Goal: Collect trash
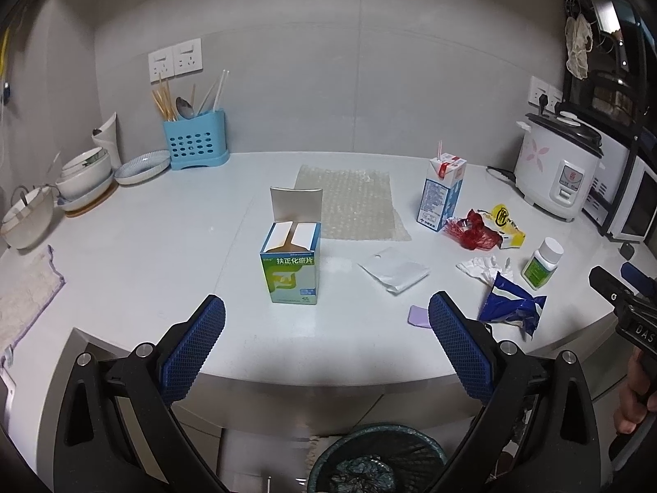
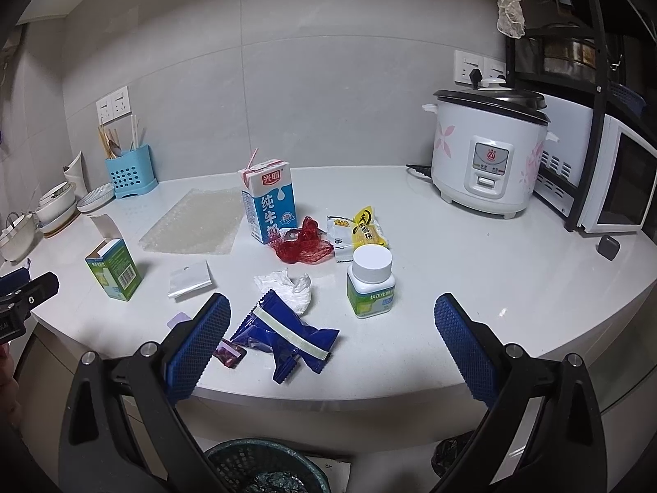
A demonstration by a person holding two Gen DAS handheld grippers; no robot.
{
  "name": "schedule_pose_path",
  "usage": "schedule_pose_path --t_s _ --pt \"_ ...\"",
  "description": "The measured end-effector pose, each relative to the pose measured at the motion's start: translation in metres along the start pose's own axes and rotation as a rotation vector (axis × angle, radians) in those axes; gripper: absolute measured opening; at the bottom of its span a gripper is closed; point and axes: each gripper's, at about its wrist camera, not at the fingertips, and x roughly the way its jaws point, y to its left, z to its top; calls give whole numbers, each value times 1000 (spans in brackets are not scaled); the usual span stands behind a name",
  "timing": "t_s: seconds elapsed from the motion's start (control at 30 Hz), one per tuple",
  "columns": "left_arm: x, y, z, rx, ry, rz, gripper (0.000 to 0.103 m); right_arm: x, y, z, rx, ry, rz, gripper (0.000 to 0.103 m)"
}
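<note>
Trash lies on a white counter (image 1: 164,246). An open green medicine box (image 1: 290,273) stands just ahead of my open, empty left gripper (image 1: 326,312); it also shows in the right wrist view (image 2: 115,269). My open, empty right gripper (image 2: 332,312) hovers over a blue wrapper (image 2: 283,337), a crumpled tissue (image 2: 287,287) and a white-capped pill bottle (image 2: 370,281). Further back are a milk carton (image 2: 269,205), a red wrapper (image 2: 306,244), a yellow snack packet (image 2: 361,230), a white paper piece (image 2: 189,281) and a bubble wrap sheet (image 2: 193,226). A mesh trash bin (image 2: 263,468) stands below the counter edge.
A rice cooker (image 2: 488,156) and a microwave (image 2: 616,189) stand at the right. A blue utensil holder (image 1: 196,141) and stacked bowls and plates (image 1: 86,180) are at the back left. A cloth (image 1: 24,291) lies at the left edge.
</note>
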Motion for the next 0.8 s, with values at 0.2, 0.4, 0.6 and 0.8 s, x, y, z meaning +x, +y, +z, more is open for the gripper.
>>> schedule_pose_path --t_s 0.2,0.4,0.6,0.8 --pt "0 1 -1 -13 -6 1 97 1 0 -1 18 -2 8 96" --pt "1 3 -3 -11 -19 0 97 3 0 -3 27 -8 11 96" --pt "5 4 -4 -9 11 -1 97 4 0 -4 43 -7 21 96" --pt "15 7 -4 -16 60 -1 97 11 -3 -2 66 -26 29 96"
